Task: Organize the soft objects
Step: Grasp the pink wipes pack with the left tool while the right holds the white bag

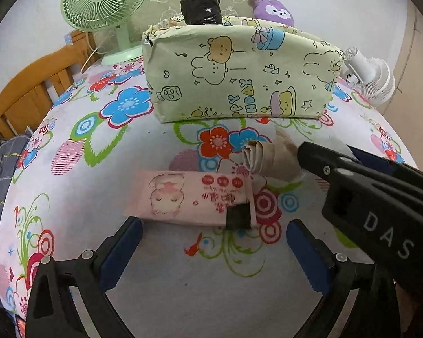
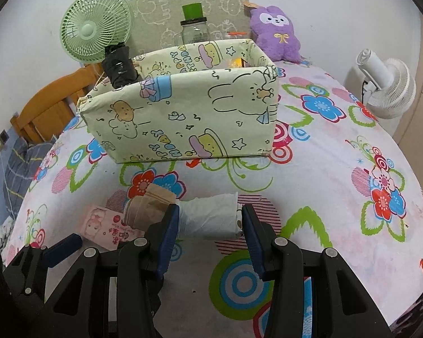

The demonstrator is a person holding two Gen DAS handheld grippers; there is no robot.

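The right claw [image 2: 210, 219] has its blue pads pressed on both sides of a white roll [image 2: 211, 215] lying on the flowered surface [image 2: 324, 169]. The left claw [image 1: 211, 239] stands wide open with nothing between its pads, just short of a pink wipes pack [image 1: 189, 197]. A brown roll [image 2: 148, 207] lies between pack and white roll. Farther back stands a cartoon-print box [image 2: 183, 121] with a black roll [image 2: 119, 66] in it, then a green fan [image 2: 94, 38] and purple plush toy [image 2: 276, 32].

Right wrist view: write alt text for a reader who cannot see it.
The right gripper clamps a white rolled bundle lying on a flowered tablecloth. A brown roll lies left of it, and an open cartoon-print box stands behind.
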